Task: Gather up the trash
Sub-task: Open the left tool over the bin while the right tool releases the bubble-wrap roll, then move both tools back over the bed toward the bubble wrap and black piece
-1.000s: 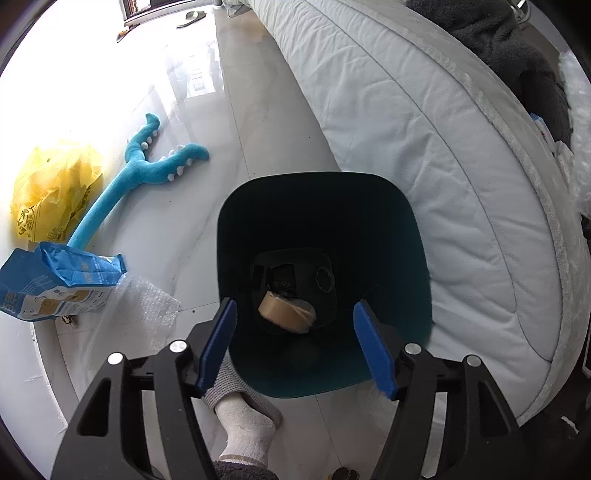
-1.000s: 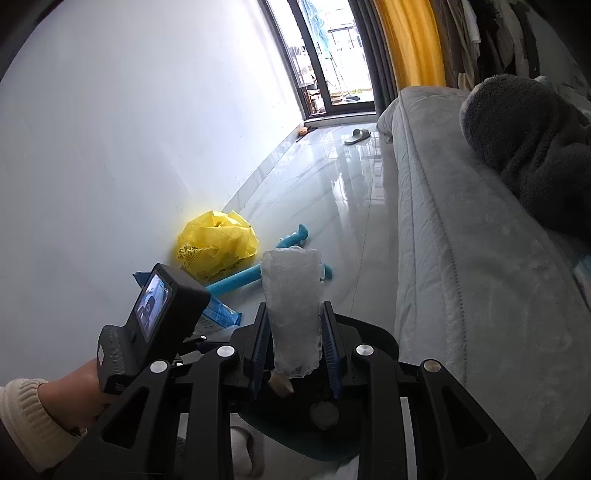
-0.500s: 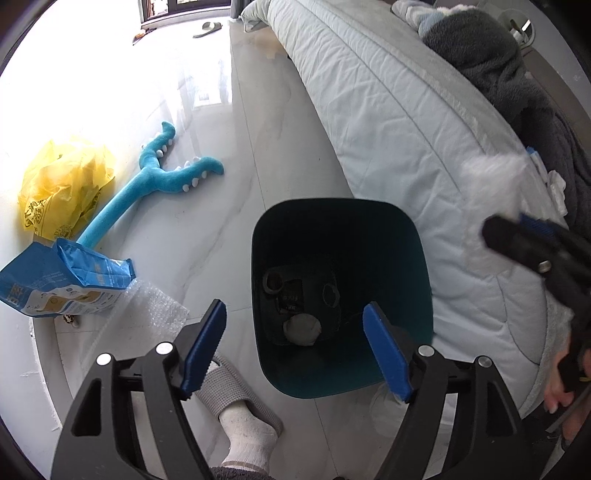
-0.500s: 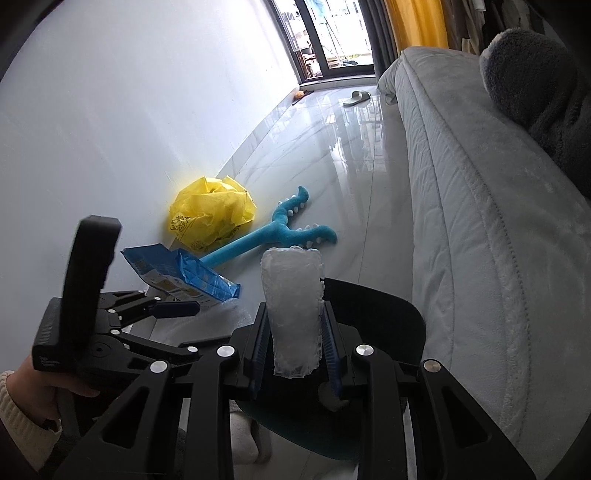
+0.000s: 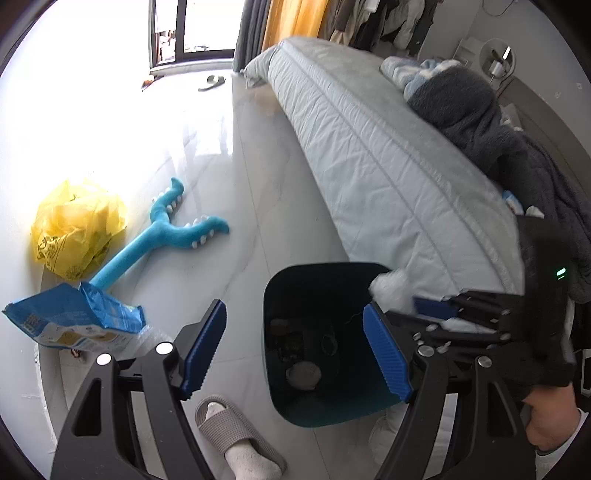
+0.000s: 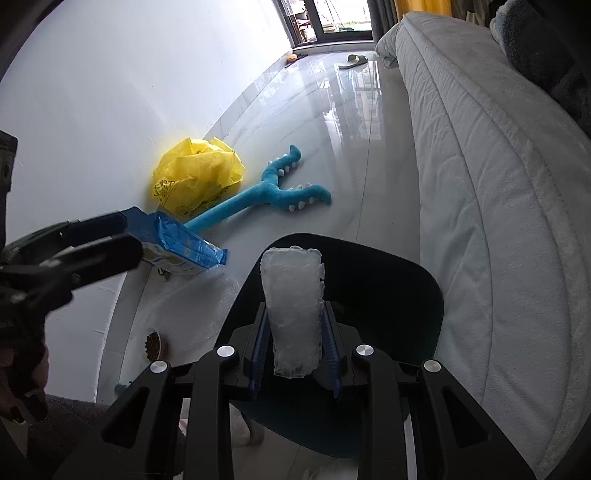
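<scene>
Both grippers now nearer bin [image 5: 314, 410] rim

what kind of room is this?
Most likely a bedroom: a bed with a quilted cover, clothes hanging at the back, and curtains by a glass door.

Dark print marks the yellow plastic bag [image 6: 197, 173] and printing covers the blue packet [image 5: 74, 323] just beside it, but neither can be read.

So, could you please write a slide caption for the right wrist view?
Right gripper holds a bubble-wrap roll above the dark bin; yellow bag on the floor.
</scene>
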A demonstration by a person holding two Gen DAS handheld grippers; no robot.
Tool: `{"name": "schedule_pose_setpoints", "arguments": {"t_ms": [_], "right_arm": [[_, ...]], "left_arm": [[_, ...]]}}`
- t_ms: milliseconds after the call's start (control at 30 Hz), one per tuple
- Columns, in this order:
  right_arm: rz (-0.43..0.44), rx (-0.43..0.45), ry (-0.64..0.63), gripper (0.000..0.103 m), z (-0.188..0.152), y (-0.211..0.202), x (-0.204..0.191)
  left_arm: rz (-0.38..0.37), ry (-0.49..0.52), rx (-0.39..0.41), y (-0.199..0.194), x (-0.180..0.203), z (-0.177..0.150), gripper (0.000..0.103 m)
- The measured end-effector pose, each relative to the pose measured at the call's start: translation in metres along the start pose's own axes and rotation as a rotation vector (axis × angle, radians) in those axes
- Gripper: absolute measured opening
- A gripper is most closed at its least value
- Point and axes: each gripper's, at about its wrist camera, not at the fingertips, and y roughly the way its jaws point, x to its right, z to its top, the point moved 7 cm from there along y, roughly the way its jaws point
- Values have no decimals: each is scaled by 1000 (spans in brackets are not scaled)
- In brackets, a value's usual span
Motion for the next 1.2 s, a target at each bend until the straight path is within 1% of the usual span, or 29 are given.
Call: {"name": "schedule_pose_setpoints", "arguments": {"t_ms": [200,267,400,467,500,533,633,800,967,1100,1133,1200], "right_arm": [[-13,-72,-4,30,-17,14,5],[-17,-91,0,30,-22,17,7],[-26,-106,5,30,-26,16,10],[-25,-107,8,34,-26,15,11],[-25,-105,9,39,-26,14,11],[-25,-103,9,41,-26,13,11],[-21,-97,9,41,-27,8,10],[-17,-63,-1,43,-26,-11,10],[-21,0,-13,48,-19,-39,13],[-36,60,-21,49,-15,-64,21],[-43,75,-23,52,-15,-71,24],[-83,109,-47,54,-13,-85,30]], "left_arm": [[-38,-7,86,-19,9,14,77],[-50,2,109,-24,14,18,75],[-60,21,163,-34,24,25,71],[-60,32,194,-40,30,28,71],[-59,37,206,-42,32,29,71],[-57,43,222,-44,35,31,70],[-50,51,266,-52,40,37,70],[-47,45,324,-66,48,46,70],[-25,73,383,-79,66,54,71],[-33,91,397,-79,83,56,71],[-37,98,396,-78,89,56,72],[-44,109,395,-76,99,56,73]]}}
